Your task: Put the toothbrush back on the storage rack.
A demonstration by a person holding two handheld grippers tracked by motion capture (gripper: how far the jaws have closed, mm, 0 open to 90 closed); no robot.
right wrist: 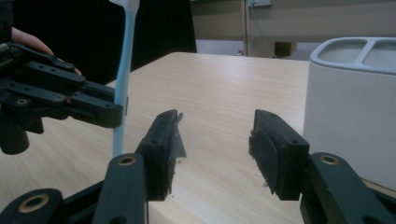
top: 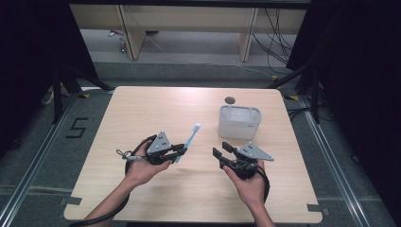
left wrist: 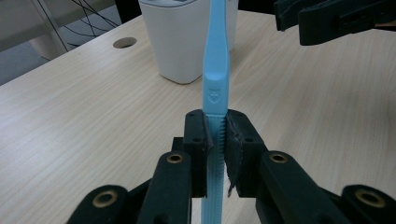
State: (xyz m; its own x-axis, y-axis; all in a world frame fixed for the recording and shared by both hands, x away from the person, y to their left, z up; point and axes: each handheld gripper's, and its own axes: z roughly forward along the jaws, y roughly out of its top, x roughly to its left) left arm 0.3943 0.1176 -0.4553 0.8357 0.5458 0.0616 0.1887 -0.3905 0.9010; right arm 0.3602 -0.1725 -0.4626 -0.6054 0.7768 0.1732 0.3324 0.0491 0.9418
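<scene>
The toothbrush (top: 189,142) is light blue, its handle ribbed with fine cross ridges low down and a small embossed mark above; the bristle end looks white. The holder (top: 239,121) is white with a pale grey rim. The table (top: 142,118) is light wood with fine straight grain. The left gripper (top: 181,150) and right gripper (top: 221,150) are black, with brass-coloured pivot pins and grey top plates.

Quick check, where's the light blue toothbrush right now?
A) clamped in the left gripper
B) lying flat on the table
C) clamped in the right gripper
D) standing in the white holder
A: the left gripper has its jaws closed on the light blue plastic toothbrush by its ribbed handle.
</scene>
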